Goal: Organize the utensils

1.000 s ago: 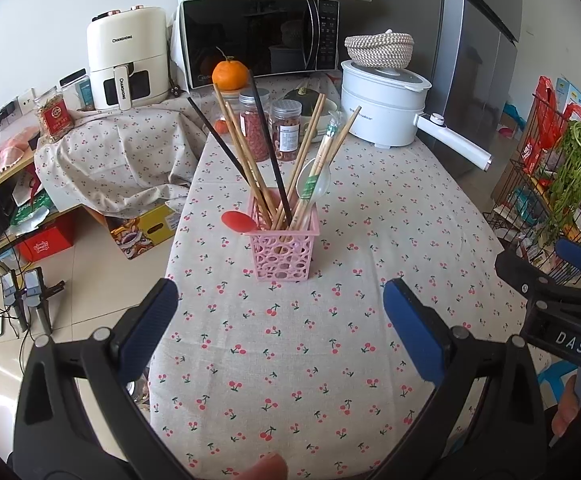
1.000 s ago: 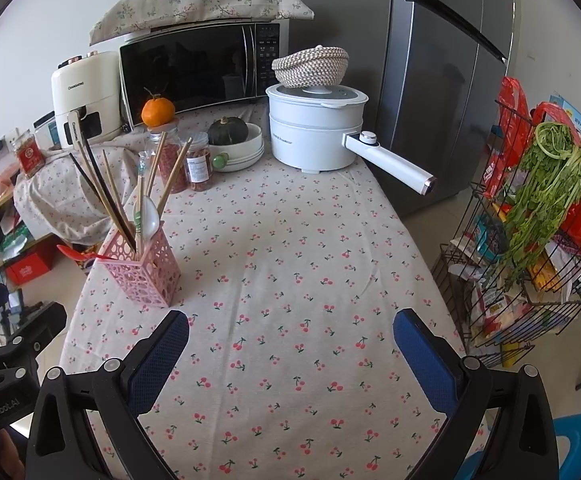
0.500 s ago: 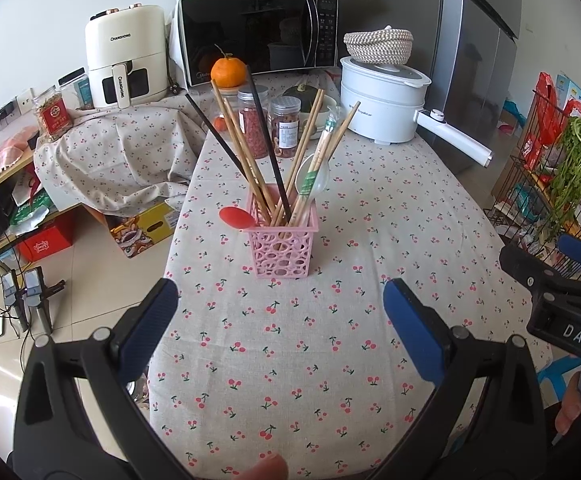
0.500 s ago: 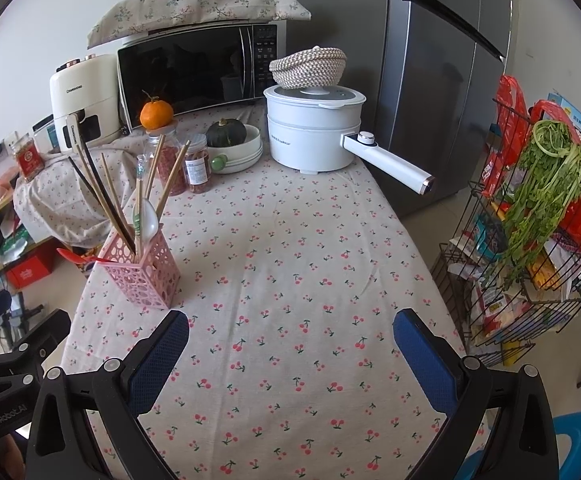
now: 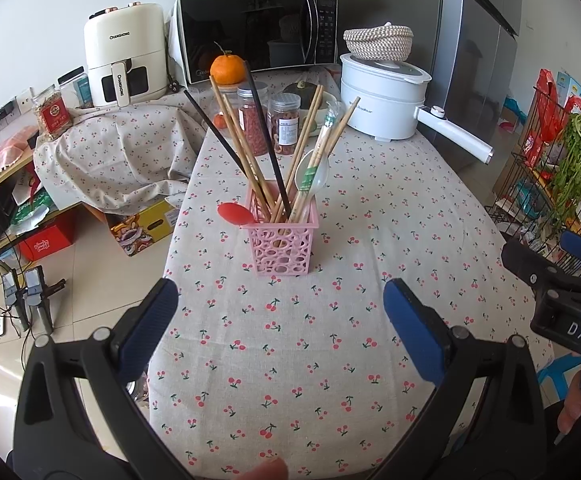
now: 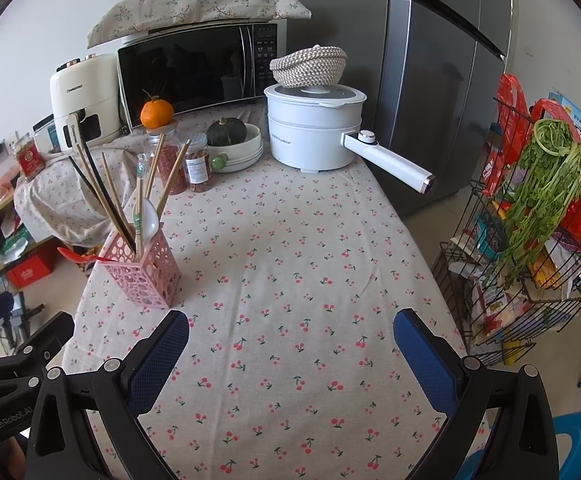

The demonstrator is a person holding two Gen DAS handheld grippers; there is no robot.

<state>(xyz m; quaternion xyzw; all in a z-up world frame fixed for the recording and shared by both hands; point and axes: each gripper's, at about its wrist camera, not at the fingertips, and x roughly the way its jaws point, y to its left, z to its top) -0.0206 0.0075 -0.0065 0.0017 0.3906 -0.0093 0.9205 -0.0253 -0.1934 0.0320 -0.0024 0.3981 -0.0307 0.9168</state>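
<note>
A pink perforated basket (image 5: 281, 246) (image 6: 142, 276) stands upright on the cherry-print tablecloth (image 5: 290, 340). It holds several wooden chopsticks (image 5: 238, 136), black chopsticks (image 5: 264, 136), a white spoon (image 5: 314, 172) and a red spoon (image 5: 232, 213) hanging over its left rim. My left gripper (image 5: 280, 322) is open, empty, and sits in front of the basket without touching it. My right gripper (image 6: 290, 354) is open and empty over bare cloth, with the basket to its front left. The right gripper (image 5: 562, 276) also shows at the right edge of the left wrist view.
At the far end stand a white electric pot (image 6: 316, 132), two spice jars (image 5: 286, 120), a bowl holding a squash (image 6: 234, 140), an orange (image 5: 227, 70), a microwave (image 5: 258, 32) and an air fryer (image 5: 124, 56). A wire rack of greens (image 6: 530, 224) stands right of the table.
Both grippers have drifted slightly back from the basket, which looks a little farther away than a second ago. Neither has taken hold of anything.
</note>
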